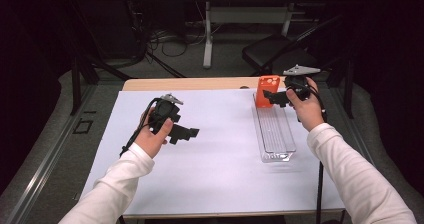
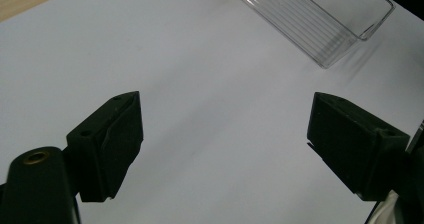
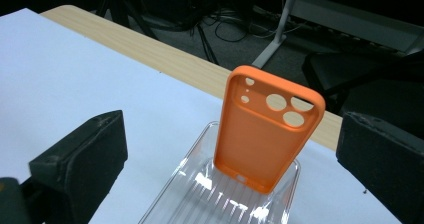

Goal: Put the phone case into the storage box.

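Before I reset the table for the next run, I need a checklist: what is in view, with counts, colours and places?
phone case: one, orange, standing upright at the far end of the tray, leaning on its end wall
tray: one, clear plastic with a ribbed floor, long and narrow, right side of the table
sheet: one, white, covering most of the table
table: one, light wood, far edge showing past the sheet
chair: one, black, on the floor beyond the table
cables: several, dark, on the floor behind
left tongs: black, open, over bare sheet
right tongs: black, open, either side of the phone case without touching
sleeves: two, white
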`<move>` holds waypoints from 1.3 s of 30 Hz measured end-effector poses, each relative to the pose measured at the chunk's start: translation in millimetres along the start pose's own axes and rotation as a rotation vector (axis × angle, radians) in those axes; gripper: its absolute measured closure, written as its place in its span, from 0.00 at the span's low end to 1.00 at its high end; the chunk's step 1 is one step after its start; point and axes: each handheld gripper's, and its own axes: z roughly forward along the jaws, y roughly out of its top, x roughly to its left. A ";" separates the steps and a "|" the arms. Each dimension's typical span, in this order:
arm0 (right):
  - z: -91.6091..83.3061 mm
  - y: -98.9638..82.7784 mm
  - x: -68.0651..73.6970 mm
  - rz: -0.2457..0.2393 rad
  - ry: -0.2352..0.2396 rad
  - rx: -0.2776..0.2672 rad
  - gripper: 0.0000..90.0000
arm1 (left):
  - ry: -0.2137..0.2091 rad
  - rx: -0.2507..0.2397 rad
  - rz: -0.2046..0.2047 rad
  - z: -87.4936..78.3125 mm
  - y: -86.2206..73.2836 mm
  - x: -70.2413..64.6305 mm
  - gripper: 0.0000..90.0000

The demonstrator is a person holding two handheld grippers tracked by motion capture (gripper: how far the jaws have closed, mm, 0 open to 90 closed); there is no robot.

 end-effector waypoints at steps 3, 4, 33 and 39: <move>-2.0 -0.5 2.5 0.005 0.010 0.010 0.00 | 0.001 0.004 0.012 -1.2 -1.4 -0.3 0.17; -3.0 -0.6 3.2 0.003 0.013 0.012 0.00 | -0.001 -0.001 0.008 -1.4 -2.2 -1.0 0.17; -50.8 -3.4 69.6 -0.151 0.228 0.023 0.01 | -0.030 -0.019 0.070 -9.7 -18.1 -10.3 0.13; -55.2 -7.5 80.0 -0.156 0.259 0.018 0.01 | -0.032 -0.024 0.070 -7.0 -21.5 -12.2 0.13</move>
